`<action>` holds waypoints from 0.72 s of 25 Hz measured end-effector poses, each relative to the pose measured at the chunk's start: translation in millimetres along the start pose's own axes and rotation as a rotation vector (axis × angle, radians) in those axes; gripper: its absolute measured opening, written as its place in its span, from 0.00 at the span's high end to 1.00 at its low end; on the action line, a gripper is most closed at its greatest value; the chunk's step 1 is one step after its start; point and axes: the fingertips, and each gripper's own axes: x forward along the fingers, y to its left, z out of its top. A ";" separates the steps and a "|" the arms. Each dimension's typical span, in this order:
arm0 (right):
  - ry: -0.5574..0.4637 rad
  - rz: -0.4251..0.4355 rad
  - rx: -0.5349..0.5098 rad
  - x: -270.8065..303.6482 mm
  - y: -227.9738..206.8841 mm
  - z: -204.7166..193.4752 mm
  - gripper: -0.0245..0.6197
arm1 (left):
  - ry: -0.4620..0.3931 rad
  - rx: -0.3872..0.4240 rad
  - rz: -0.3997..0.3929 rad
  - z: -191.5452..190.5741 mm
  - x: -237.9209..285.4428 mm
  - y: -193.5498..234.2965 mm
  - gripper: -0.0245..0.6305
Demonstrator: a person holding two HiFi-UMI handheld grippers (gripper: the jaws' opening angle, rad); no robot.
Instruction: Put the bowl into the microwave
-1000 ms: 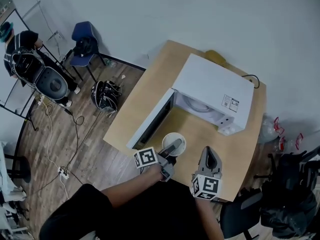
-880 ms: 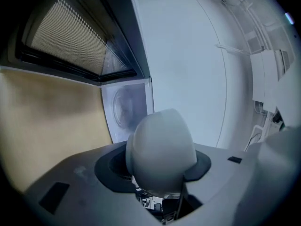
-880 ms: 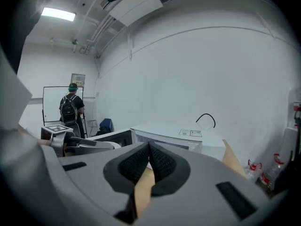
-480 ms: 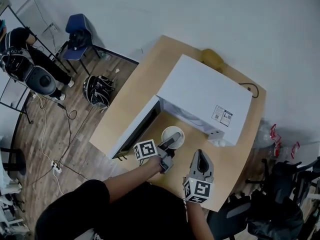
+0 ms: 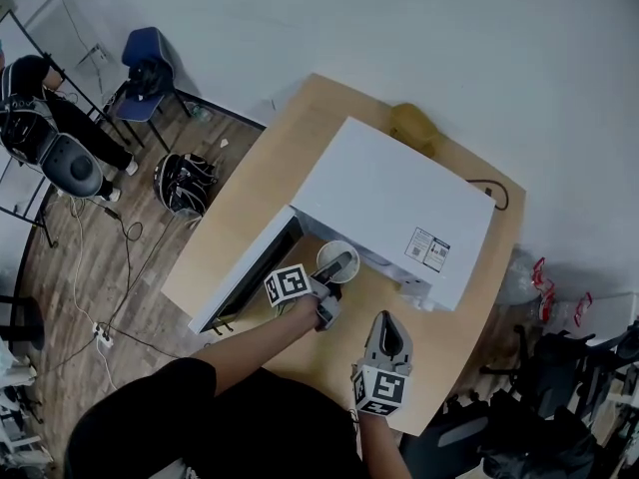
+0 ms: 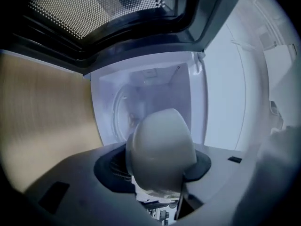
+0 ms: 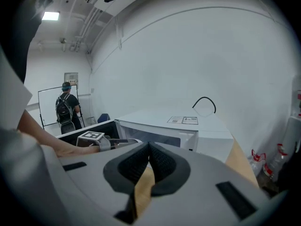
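Note:
A white bowl (image 5: 326, 254) hangs at the mouth of the white microwave (image 5: 399, 198), whose door (image 5: 243, 279) stands open to the left. My left gripper (image 5: 339, 265) is shut on the bowl's rim. In the left gripper view the bowl (image 6: 162, 149) is tilted between the jaws, with the lit cavity (image 6: 150, 91) straight ahead and the door's mesh window (image 6: 99, 8) above. My right gripper (image 5: 385, 333) hovers over the table in front of the microwave, shut and holding nothing; its tips (image 7: 149, 148) meet.
The wooden table (image 5: 290, 138) carries the microwave, a yellowish object (image 5: 411, 123) behind it and a black cable (image 5: 491, 190). On the floor at left are a blue chair (image 5: 143, 73), a bag (image 5: 185, 183) and a person (image 7: 66, 108) by a whiteboard.
My left gripper has carried the bowl forward and down, from the middle of the table in front of the microwave to the cavity's mouth. The right gripper has drifted forward a little.

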 end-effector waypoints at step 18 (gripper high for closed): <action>0.030 0.043 -0.001 10.0 0.1 -13.9 0.87 | 0.036 0.048 0.080 23.0 78.2 33.6 0.63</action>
